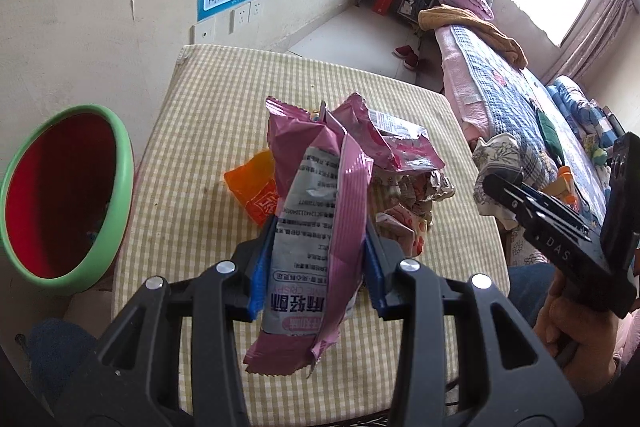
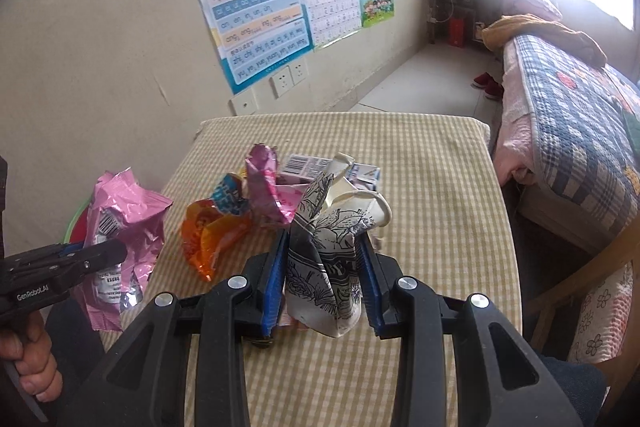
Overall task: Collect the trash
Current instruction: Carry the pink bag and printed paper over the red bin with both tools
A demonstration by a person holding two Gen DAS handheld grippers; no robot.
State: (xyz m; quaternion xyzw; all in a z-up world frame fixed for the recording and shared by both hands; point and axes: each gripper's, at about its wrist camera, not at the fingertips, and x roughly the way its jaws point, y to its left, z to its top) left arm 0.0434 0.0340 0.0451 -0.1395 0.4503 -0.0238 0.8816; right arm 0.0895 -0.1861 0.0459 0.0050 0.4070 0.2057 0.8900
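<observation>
Both grippers loaded, so this reads as the carry step — pick done, drop not yet. Left gripper is clamped partway closed on a pink snack wrapper, pads pressing both its sides, wrapper hanging clear above the desk. Right gripper is likewise part-closed on a crushed paper cup with black line print, also held above the desk. Beyond the held wrapper, more trash lies on the checked cloth: an orange wrapper, another pink wrapper and crumpled paper, all bunched together mid-desk. The bin — green rim, red inside — sits just off the desk edge on the left gripper's side. Next move, my read: swing the left load over the bin mouth and release; the right has to cross the whole desk to reach it, so go one at a time to avoid a clash.
</observation>
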